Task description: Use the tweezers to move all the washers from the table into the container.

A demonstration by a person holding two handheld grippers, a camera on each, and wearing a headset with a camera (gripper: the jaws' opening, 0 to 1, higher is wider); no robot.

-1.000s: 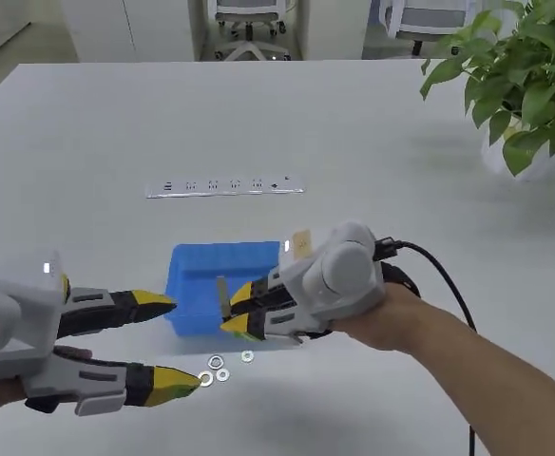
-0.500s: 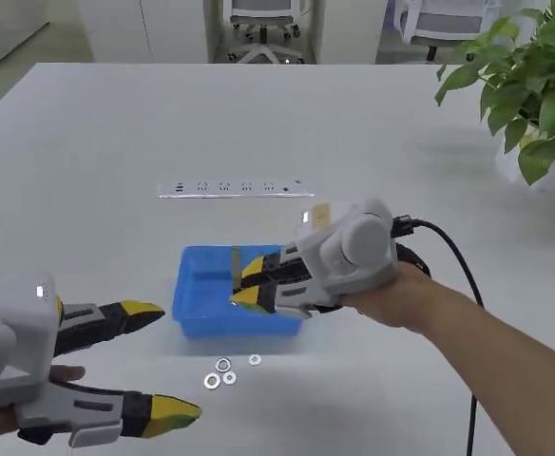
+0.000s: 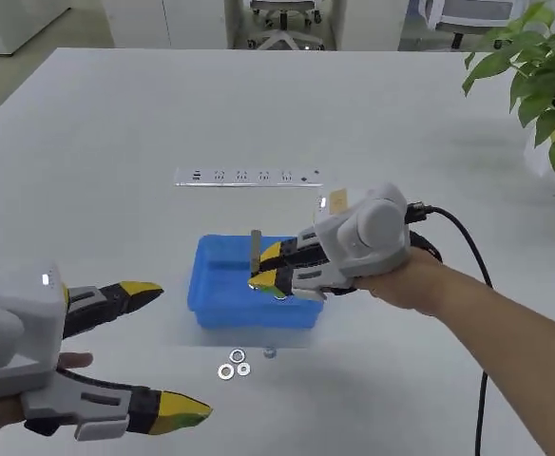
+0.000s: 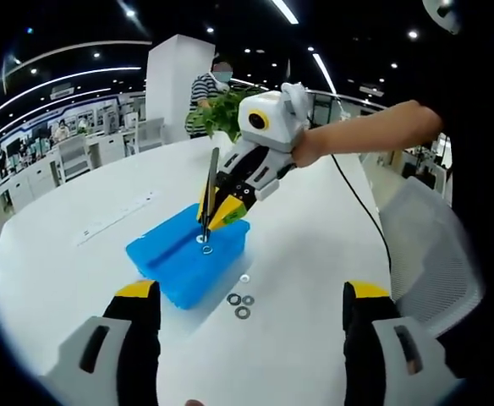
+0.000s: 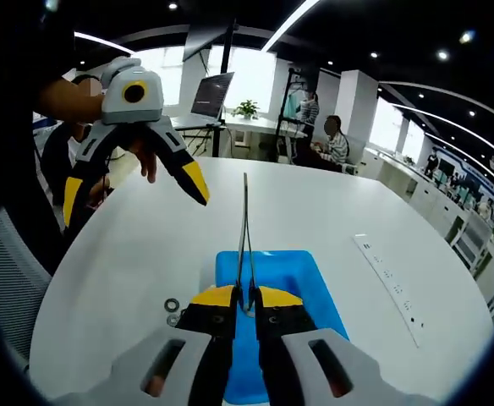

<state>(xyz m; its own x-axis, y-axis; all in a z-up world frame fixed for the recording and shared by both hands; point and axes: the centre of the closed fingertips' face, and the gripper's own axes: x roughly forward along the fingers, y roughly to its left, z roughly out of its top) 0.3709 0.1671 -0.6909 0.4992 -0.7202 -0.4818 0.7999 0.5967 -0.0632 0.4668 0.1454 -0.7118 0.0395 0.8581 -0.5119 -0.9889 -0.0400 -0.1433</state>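
My right gripper (image 3: 279, 268) is shut on the metal tweezers (image 3: 255, 252), whose tips hang over the blue container (image 3: 222, 269). In the left gripper view the tweezers (image 4: 207, 196) point down at the container (image 4: 172, 254), and a small washer (image 4: 205, 250) sits right at their tip by the near wall. Several washers (image 3: 237, 365) lie on the table just in front of the container, also seen as washers (image 4: 242, 302) and washers (image 5: 172, 309). My left gripper (image 3: 168, 351) is open at the lower left, apart from them.
A white power strip (image 3: 249, 178) lies beyond the container. A potted plant (image 3: 544, 76) stands at the far right. A black cable (image 3: 468, 256) trails from the right gripper. The white table (image 3: 116, 142) stretches wide around the work.
The right gripper has carried the tweezers from the container's front left corner to over its inside. The left gripper has drawn back a little from the washers.
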